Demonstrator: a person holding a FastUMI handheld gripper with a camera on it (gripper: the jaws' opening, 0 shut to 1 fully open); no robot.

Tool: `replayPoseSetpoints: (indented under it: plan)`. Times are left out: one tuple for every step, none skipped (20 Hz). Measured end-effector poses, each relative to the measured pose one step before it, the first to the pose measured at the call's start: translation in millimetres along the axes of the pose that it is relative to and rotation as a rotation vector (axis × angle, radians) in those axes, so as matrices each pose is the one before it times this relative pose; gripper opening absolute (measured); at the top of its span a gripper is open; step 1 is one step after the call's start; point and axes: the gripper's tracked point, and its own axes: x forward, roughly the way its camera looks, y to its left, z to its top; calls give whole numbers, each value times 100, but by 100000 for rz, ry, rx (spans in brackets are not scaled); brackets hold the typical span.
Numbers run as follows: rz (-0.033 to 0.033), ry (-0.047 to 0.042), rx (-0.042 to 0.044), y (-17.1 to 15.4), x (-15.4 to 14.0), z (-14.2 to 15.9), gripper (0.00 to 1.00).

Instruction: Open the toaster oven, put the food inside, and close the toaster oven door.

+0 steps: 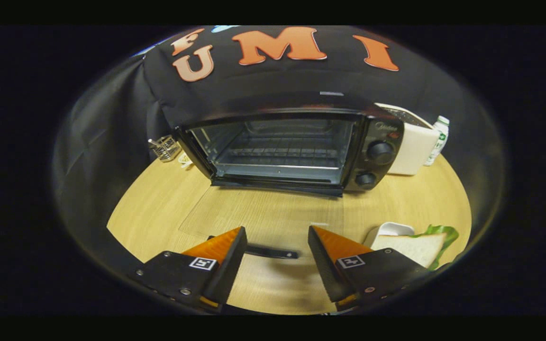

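Note:
A black toaster oven (296,147) stands at the back of the wooden table (150,213), its wire rack visible inside. Its glass door (263,213) lies folded down flat toward me, and the door's dark handle (273,252) runs across the gap between my fingers, just below them. My gripper (277,232) is open and holds nothing. A sandwich (415,248) of white bread with green lettuce rests on a white plate (391,229) just to the right of the right finger.
A white appliance (413,147) stands right of the oven, with a small bottle (439,139) beside it. A small wire holder (164,148) sits left of the oven. Black cloth walls close in behind and to the left.

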Motion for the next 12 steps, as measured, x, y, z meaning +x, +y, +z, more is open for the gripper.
replayPoseSetpoints:
  plan:
    - [-38, -1751, 618, -752, -1145, 444, 79]
    - [-292, -1282, 1360, -982, -1101, 549, 81]
    - [-434, -796, 1340, -1183, -986, 374, 83]
    - [-1106, -363, 617, -1452, -1002, 164, 86]
    - [-2010, 125, 408, -1814, -961, 104, 86]
    - [-2228, -272, 921, -1886, -840, 155, 86]
    - [-2711, 144, 1251, -2018, -773, 40, 86]
    - [-2643, 364, 1535, -2053, -668, -48, 86]
    - [-2010, 545, 1405, -1877, -452, -151, 86]
    - [-1928, 1051, 1289, -1728, -204, -520, 86]
    - [-1689, 1853, 1139, -1720, 12, -633, 86]
    - [-1461, 1284, 964, -1497, 116, -630, 86]
